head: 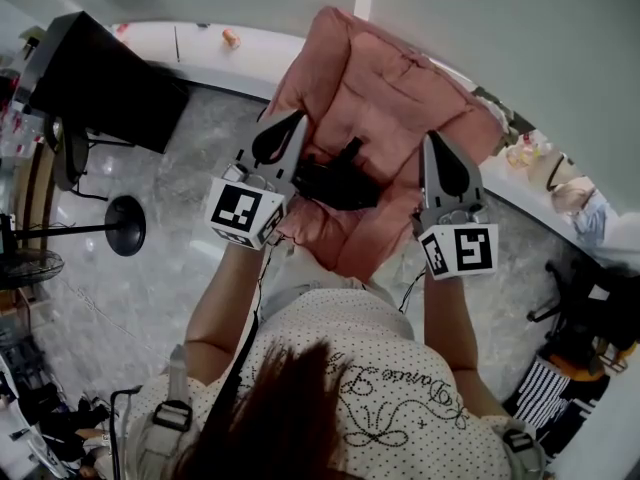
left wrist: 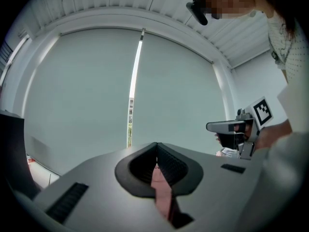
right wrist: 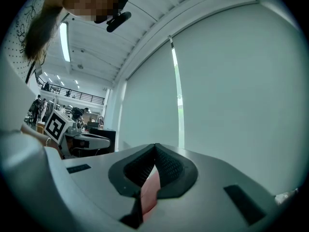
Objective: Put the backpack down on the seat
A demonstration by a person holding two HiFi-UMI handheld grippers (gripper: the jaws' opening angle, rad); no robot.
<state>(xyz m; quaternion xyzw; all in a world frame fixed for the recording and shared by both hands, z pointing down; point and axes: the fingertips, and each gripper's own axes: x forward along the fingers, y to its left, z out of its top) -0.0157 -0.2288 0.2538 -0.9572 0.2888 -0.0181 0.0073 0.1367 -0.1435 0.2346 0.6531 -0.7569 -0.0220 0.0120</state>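
Observation:
The pink backpack (head: 385, 98) hangs in front of me over the floor, with black straps (head: 335, 180) across its middle. My left gripper (head: 297, 120) grips its left edge and my right gripper (head: 432, 140) its right edge, both pointing upward. In the left gripper view the jaws of the left gripper (left wrist: 156, 159) are shut on a strip of pink fabric (left wrist: 161, 190). In the right gripper view the right gripper (right wrist: 154, 161) likewise pinches pink fabric (right wrist: 150, 190). No seat shows clearly in any view.
Grey marbled floor (head: 150, 298) lies below. A black panel (head: 100, 78) stands at the upper left, a stand with a round black base (head: 125, 225) beside it, and a fan (head: 25, 266) at the left edge. Clutter (head: 585, 318) sits at the right. A pale wall (left wrist: 87, 91) faces both grippers.

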